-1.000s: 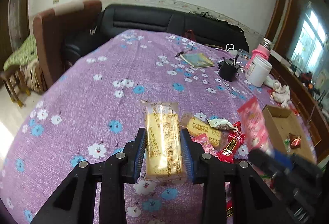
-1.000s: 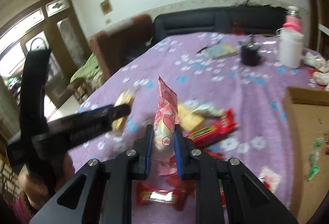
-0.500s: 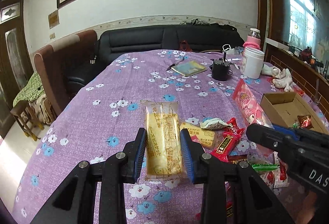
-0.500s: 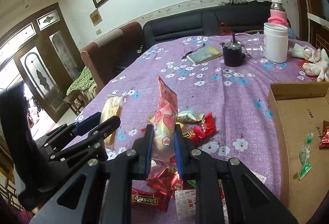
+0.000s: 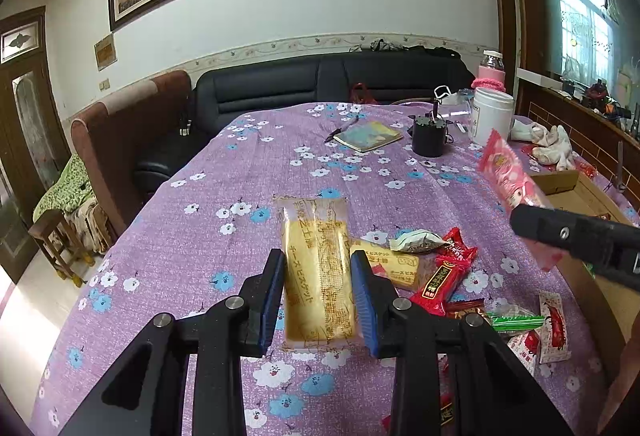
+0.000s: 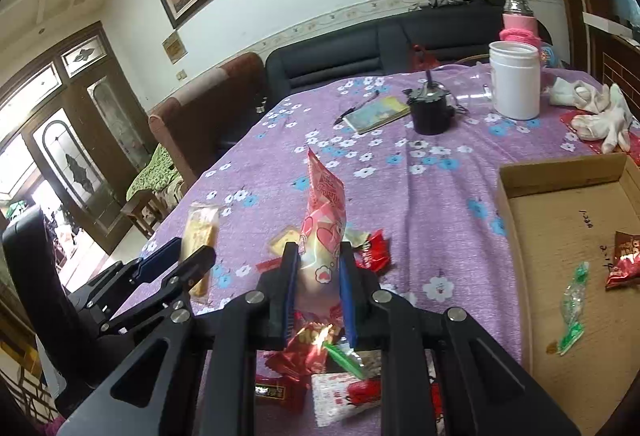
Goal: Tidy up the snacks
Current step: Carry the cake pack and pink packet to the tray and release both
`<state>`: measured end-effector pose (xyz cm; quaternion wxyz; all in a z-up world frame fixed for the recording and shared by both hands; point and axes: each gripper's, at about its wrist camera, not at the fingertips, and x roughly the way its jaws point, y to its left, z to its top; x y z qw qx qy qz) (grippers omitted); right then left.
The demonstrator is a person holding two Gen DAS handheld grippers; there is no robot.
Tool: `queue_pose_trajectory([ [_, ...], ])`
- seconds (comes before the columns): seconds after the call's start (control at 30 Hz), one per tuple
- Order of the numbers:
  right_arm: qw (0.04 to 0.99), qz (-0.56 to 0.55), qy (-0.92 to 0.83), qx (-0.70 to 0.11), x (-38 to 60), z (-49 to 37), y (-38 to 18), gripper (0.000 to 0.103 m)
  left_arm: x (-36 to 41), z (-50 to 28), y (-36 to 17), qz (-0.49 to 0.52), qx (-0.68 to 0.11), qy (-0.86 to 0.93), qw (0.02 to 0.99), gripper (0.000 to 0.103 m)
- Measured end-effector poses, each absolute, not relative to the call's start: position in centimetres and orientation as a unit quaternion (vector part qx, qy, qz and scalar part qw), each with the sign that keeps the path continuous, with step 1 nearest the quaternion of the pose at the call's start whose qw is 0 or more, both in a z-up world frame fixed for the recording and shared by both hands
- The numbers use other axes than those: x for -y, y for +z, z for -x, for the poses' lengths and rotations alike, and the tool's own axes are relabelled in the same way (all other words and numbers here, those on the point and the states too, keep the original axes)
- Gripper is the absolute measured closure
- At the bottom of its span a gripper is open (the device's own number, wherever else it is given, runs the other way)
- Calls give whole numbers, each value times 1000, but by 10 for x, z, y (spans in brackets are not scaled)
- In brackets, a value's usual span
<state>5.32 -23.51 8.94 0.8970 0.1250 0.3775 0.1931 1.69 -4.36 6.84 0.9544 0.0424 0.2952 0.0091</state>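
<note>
My left gripper [image 5: 319,290] is shut on a long yellow biscuit packet [image 5: 316,268], held above the purple flowered tablecloth [image 5: 224,203]. My right gripper [image 6: 318,270] is shut on a pink heart-printed snack packet [image 6: 324,220] that stands upright between its pads. In the left wrist view the right gripper and the pink packet [image 5: 508,175] hang at the right, near the cardboard box [image 5: 580,191]. The right wrist view shows the left gripper [image 6: 188,256] with the biscuit packet [image 6: 199,232] at the left. Loose snacks [image 5: 448,272] lie in a heap on the cloth between the grippers.
The open cardboard box [image 6: 560,175] on the right holds a red sweet [image 6: 624,256] and a green wrapper [image 6: 572,316]. Farther back stand a black cup [image 6: 430,115], a white jar [image 6: 514,83], a pink bottle [image 6: 518,21], a notebook with pen [image 6: 376,113] and white gloves [image 6: 596,113].
Both grippers have rolled level and shifted sideways, each keeping its packet. The right gripper with the pink packet has drifted toward the cardboard box.
</note>
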Motion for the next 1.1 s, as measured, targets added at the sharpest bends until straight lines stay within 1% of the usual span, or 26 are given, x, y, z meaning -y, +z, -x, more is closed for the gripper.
queue_pose_trajectory([
  [0.63,896,-185,106,-390,315,-77,88,85,51,-17,64,-52,-295,11,954,67],
  [0.8,894,-198,93,-392,334,-81,87,85,57,-19,67,-40,-308,8,950,67],
  [0.93,896,-223,73,-376,370,-79,96,85,75,-16,77,-51,-309,-11,950,67],
  [1.1,889,-266,39,-370,423,-76,96,85,121,-11,97,-68,-309,-66,946,68],
])
